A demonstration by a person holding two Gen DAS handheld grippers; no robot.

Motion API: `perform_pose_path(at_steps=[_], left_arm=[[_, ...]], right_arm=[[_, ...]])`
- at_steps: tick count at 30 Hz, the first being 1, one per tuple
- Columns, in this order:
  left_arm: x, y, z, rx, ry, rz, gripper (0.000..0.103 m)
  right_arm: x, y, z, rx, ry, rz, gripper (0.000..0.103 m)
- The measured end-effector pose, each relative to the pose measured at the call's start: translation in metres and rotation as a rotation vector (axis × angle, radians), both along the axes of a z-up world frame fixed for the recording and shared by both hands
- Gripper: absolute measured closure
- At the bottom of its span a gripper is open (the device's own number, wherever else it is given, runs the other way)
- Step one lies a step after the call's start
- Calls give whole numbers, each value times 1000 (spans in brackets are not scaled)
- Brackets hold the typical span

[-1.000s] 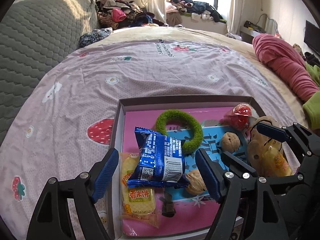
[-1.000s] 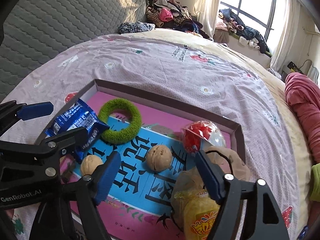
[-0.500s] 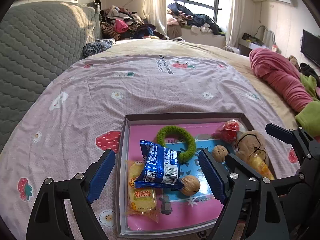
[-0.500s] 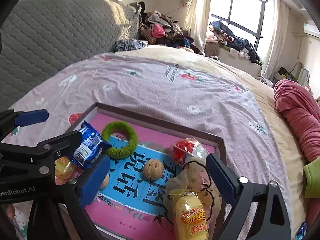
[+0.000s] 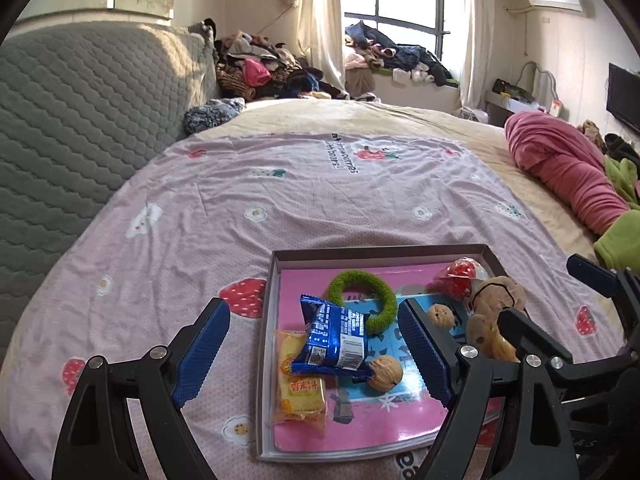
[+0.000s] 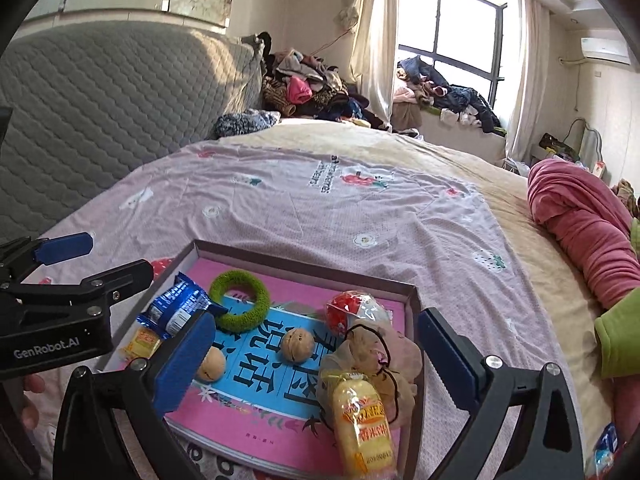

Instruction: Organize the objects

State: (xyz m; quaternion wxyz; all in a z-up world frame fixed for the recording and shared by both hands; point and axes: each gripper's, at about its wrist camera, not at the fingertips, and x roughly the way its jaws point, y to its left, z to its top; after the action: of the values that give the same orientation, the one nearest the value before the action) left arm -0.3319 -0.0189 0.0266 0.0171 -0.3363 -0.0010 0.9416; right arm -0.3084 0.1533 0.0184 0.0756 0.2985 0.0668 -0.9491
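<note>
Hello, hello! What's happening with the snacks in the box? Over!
Both tools, left and right, open, empty, jaws just widened. Snacks, walnuts, green ring sit in box. Nothing blocking.

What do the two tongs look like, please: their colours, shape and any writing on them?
Both tongs are matte black frames with angular linkage arms joined by silver screws. Each of the left tongs and the right tongs ends in two flat fingers with ribbed blue pads. From the right wrist view, the left one's body carries white "GenRobot.AI" lettering. No cables show.
</note>
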Motion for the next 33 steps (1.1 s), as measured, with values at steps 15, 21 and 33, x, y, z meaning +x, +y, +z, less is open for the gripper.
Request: perform_pose_path(at_steps=[15, 21, 33], left_arm=[[72, 2, 18, -40, 12, 35, 16], [96, -2, 16, -31, 5, 47, 16], [133, 6, 4, -63, -17, 46, 16]], right_arm=[[58, 14, 23, -57, 23, 3, 1], [92, 17, 23, -73, 44, 5, 1], [129, 21, 13, -58, 11, 11, 1]])
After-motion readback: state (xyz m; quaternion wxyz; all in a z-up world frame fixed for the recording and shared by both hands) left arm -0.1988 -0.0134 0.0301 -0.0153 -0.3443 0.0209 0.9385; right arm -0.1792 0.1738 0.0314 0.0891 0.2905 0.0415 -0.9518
